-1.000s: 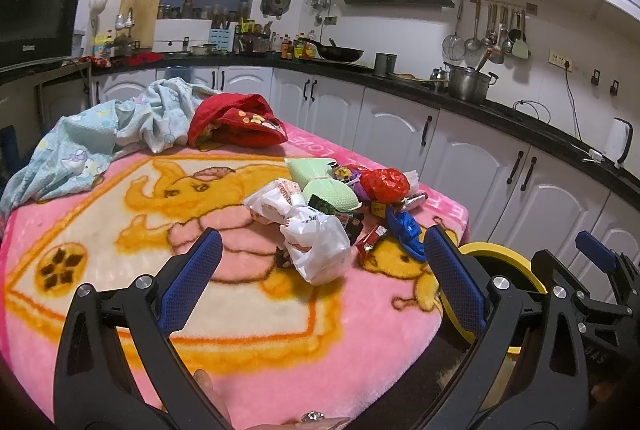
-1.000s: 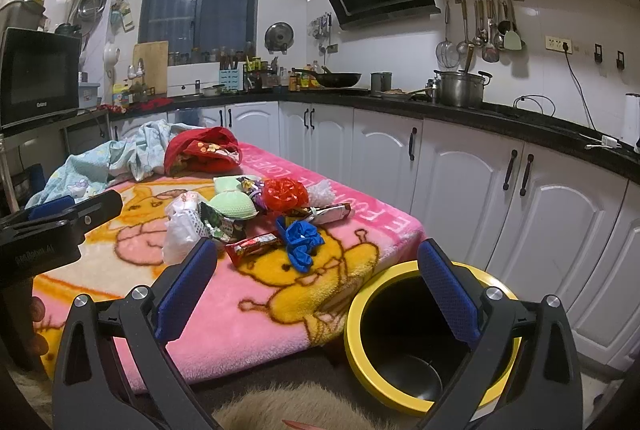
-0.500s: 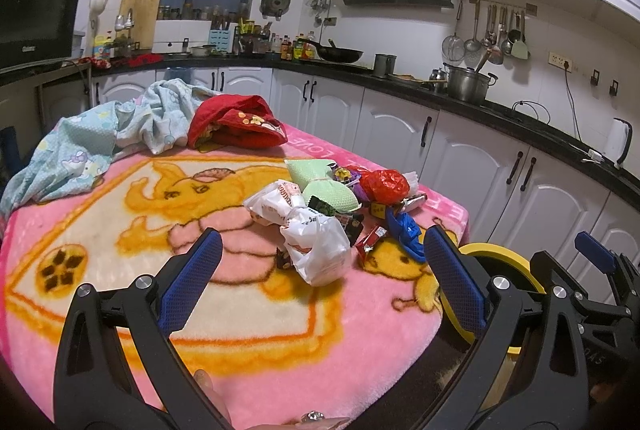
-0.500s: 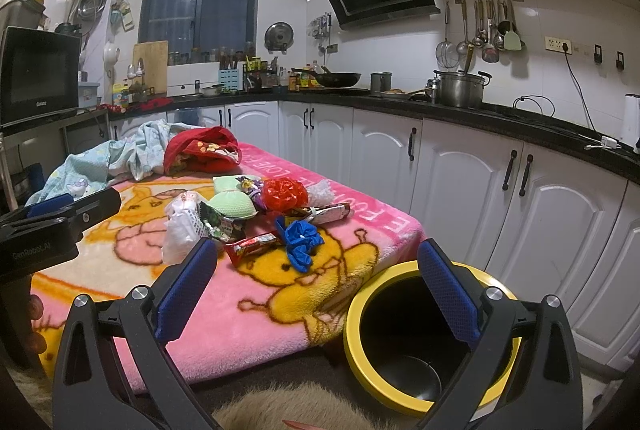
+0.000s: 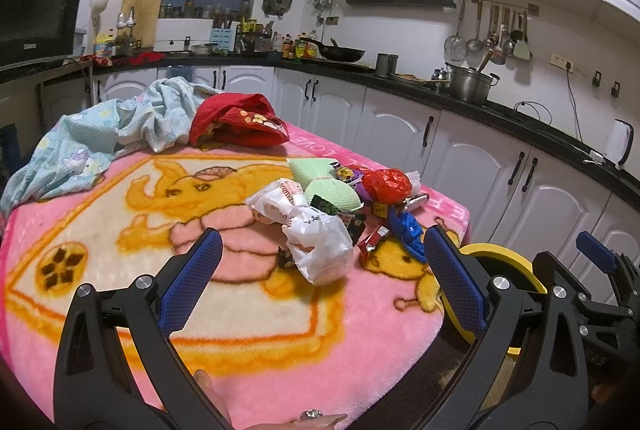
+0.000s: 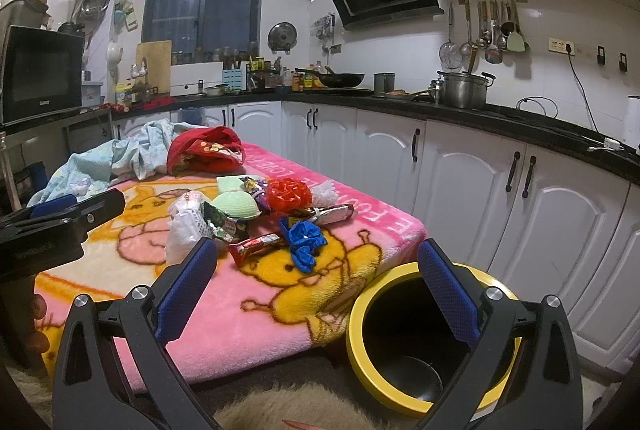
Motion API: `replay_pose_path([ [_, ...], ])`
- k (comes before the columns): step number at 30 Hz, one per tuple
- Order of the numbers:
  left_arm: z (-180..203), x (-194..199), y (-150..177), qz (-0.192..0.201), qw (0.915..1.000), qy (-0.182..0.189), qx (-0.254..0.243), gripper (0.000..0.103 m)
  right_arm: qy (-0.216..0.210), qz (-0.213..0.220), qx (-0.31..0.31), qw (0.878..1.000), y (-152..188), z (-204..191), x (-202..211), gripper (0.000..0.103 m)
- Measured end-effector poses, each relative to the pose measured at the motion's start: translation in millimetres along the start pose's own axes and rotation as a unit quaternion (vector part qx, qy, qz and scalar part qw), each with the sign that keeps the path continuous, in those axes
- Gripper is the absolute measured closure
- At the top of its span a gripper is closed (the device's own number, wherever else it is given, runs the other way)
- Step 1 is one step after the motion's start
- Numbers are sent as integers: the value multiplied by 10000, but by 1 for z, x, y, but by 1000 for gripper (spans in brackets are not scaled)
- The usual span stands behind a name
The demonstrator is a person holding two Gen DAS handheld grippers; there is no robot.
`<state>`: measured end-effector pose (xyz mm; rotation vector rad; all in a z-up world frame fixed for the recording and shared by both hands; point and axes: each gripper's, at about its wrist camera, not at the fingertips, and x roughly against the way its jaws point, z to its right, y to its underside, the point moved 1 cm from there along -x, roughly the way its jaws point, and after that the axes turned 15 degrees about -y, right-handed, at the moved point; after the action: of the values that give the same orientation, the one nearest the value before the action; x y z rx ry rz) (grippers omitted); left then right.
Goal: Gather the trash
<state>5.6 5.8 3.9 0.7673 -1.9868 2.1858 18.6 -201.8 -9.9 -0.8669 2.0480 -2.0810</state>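
Note:
A pile of trash lies on the pink blanket (image 5: 248, 330): a white plastic bag (image 5: 320, 242), a green pouch (image 5: 330, 190), a crumpled red wrapper (image 5: 386, 184), a blue wrapper (image 5: 406, 228) and a red snack wrapper (image 6: 256, 246). My left gripper (image 5: 320, 270) is open and hovers just short of the white bag with nothing between its fingers. My right gripper (image 6: 316, 278) is open and empty, held over the blanket's corner beside the yellow-rimmed black bin (image 6: 408, 346). The same blue wrapper (image 6: 304, 240) lies ahead of it. The bin holds a dark bowl-like shape at its bottom.
A red cloth (image 5: 240, 122) and a pale blue cloth (image 5: 104, 134) lie at the blanket's far side. White cabinets (image 6: 460, 182) and a dark counter with pots run along the right. A furry rug (image 6: 288, 406) lies below the right gripper.

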Motion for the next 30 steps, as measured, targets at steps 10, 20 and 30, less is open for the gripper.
replay_pose_path([
  [10,-23,-22,-7,-205,9991,-65,376,11,-435,-246,66,9987,-28,-1,-30,6],
  [20,-25,-49,-34,-266,9975,-227,615,11,-626,-10,213,9978,-69,12,-75,6],
  [30,-3,-90,-42,-693,9958,15,592,11,-794,-361,59,9962,-89,54,-126,6],
])
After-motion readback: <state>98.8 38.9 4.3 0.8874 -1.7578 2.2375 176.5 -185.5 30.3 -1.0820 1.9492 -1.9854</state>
